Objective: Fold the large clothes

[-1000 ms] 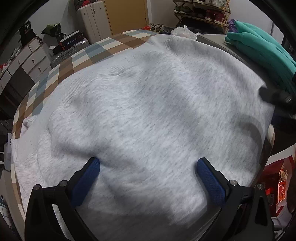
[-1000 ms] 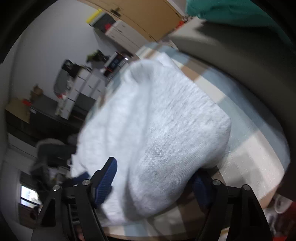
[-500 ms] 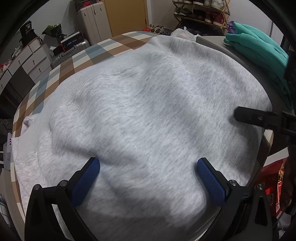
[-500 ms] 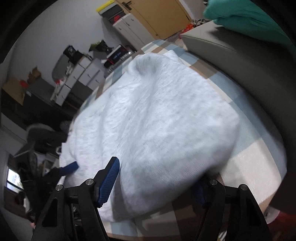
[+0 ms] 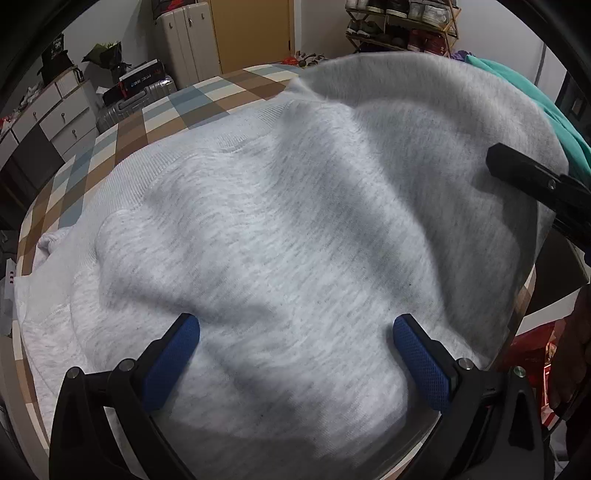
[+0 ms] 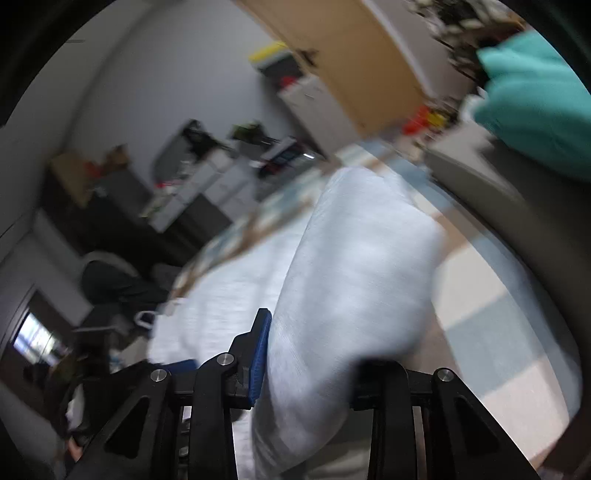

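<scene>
A large light grey sweatshirt (image 5: pixel 280 229) lies spread over a checkered table (image 5: pixel 122 129). My left gripper (image 5: pixel 295 354) is open, its blue pads (image 5: pixel 173 350) resting on the near part of the sweatshirt. My right gripper (image 6: pixel 314 354) is shut on the sweatshirt's right edge (image 6: pixel 354 280) and holds it lifted off the table; its black finger also shows in the left wrist view (image 5: pixel 532 181) at the far right. The raised edge (image 5: pixel 424 92) curls up at the back right. The right wrist view is blurred.
A folded teal garment (image 5: pixel 546 107) lies on a grey surface (image 6: pixel 517 206) to the right. Drawers (image 5: pixel 55 122), a silver suitcase (image 5: pixel 136 99), a cabinet and a shoe rack (image 5: pixel 402 26) stand beyond the table. A red bag (image 5: pixel 535 343) is by the right edge.
My right gripper has closed on the sweatshirt's right edge and lifted it up off the table. The left gripper has stayed in place, open on the cloth.
</scene>
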Tool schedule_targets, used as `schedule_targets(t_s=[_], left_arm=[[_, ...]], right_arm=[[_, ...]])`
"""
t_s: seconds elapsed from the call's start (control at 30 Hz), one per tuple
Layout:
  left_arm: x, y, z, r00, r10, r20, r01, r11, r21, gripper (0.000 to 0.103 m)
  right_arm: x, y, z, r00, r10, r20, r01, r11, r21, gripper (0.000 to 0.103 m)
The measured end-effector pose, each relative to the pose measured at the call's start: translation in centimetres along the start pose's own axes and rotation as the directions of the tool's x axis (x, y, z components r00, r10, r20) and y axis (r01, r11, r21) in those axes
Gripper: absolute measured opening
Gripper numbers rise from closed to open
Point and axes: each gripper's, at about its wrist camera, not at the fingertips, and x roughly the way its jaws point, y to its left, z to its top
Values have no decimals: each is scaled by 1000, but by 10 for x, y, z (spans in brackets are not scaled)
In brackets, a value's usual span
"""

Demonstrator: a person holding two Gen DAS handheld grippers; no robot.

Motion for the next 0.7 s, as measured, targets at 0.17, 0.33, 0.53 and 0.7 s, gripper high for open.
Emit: schedule_targets(t_s=[0.17, 0.33, 0.53, 0.7], left_arm=[[1, -3, 0, 1000, 18, 3, -18, 1000, 9, 102], [-2, 2, 1, 1000, -12, 3, 12, 1000, -7, 102], [-3, 6, -1, 999, -37, 9, 37, 999, -5, 102], [-4, 5, -3, 1000, -26, 10, 26, 1000, 3, 102]], right_arm=[[19, -35, -3, 991, -71, -113, 89, 982, 166, 36], [32, -55, -1, 980, -82, -180, 130, 953, 273, 44], [49, -62, 9, 974, -134, -183, 186, 934, 306, 58], [36, -46, 10, 984, -152, -97, 171, 959, 226, 36]])
